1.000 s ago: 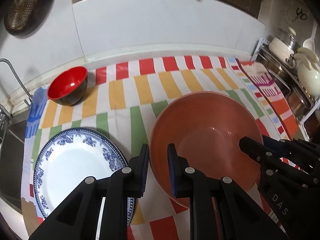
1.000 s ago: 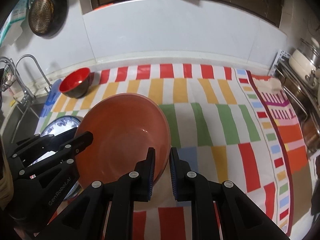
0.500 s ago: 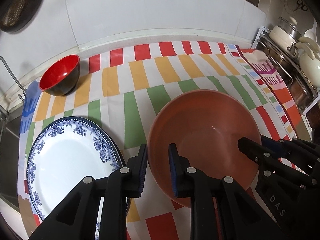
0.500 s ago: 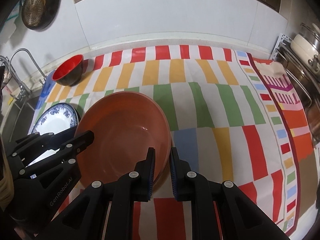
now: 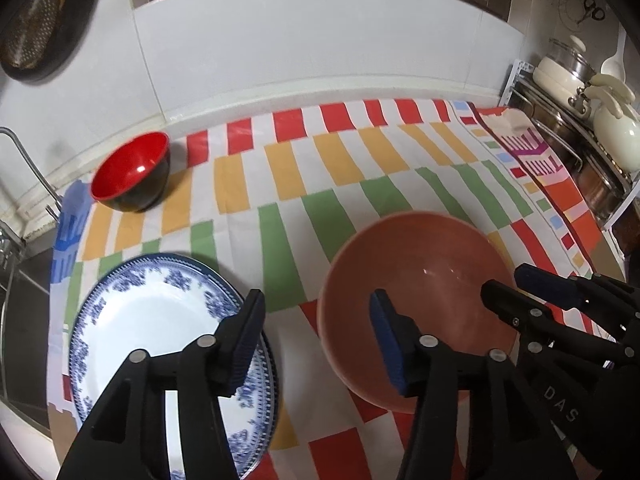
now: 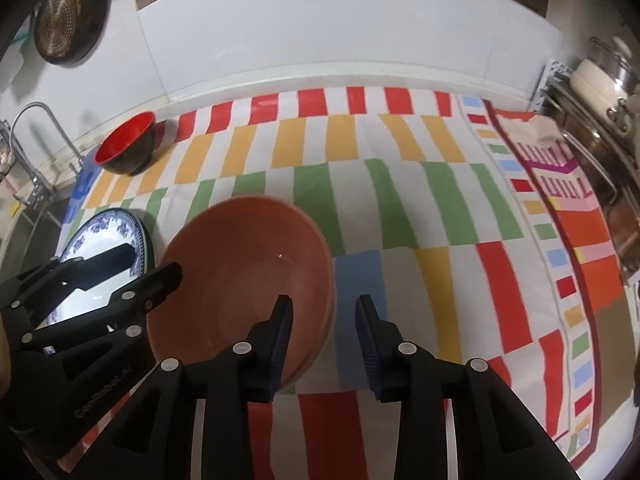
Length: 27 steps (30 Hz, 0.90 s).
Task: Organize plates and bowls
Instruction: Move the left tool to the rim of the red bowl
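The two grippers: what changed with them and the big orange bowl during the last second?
Both let go: the left gripper and right gripper opened from the rim of the orange bowl, which now sits on the striped cloth. The blue-patterned plate and red bowl stayed.

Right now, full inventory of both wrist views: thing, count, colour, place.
Large bowl: 1, terracotta orange, on the cloth, near centre, between the two tongs.
Plate: 1, white with blue floral rim, on the cloth left of the large bowl; may sit on another plate, cannot tell.
Small bowl: 1, red inside, black outside, far left corner of the cloth by the wall.
Cloth: 1, white with red, orange and green blocks, covering the counter.
Strainer pan: 1, dark, hanging on the wall upper left.
Faucet: 1, metal, far left.
Pots on rack: several, cream and metal, far right.
Left tongs: open, straddling the large bowl's left rim.
Right tongs: open, straddling its right rim.
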### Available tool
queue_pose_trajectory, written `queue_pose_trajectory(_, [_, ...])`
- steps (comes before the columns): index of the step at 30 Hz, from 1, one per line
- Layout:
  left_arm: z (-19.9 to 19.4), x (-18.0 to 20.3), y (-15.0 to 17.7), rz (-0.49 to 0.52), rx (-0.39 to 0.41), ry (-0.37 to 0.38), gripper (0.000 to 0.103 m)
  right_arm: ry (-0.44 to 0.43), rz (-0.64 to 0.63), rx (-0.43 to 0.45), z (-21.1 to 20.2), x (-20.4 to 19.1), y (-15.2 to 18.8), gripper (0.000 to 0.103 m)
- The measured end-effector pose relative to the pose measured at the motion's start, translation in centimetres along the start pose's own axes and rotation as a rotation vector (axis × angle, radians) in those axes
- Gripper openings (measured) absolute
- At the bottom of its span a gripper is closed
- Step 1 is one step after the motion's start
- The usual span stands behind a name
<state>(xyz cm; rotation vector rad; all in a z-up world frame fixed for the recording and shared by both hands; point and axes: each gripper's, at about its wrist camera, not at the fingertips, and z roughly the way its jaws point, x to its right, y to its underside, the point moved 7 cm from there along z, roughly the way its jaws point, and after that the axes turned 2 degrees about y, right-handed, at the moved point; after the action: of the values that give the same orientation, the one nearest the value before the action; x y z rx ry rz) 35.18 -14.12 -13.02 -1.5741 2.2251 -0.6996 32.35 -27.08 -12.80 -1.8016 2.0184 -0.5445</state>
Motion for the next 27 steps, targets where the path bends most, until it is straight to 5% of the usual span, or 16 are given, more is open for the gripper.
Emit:
queue_pose_trajectory(13, [-5.6, -5.3, -2.1, -0.017, 0.184, -0.088, 0.085, -0.004, -0.006, 0.089, -2.7, -2.5, -2.1, 0.049])
queue_pose_trajectory(19, [-7.4, -8.7, -2.6, -0.042, 0.230, -0.140, 0.091, -0.033, -0.015, 0.156, -4.2, -5.2, -4.0, 0.065])
queue_pose_trajectory(27, [-9.1, -13.6, -3.5, -0.096, 0.274, -0.220, 0.097, -0.086, -0.062, 0.215, -5.2, -9.9, -7.0, 0.071])
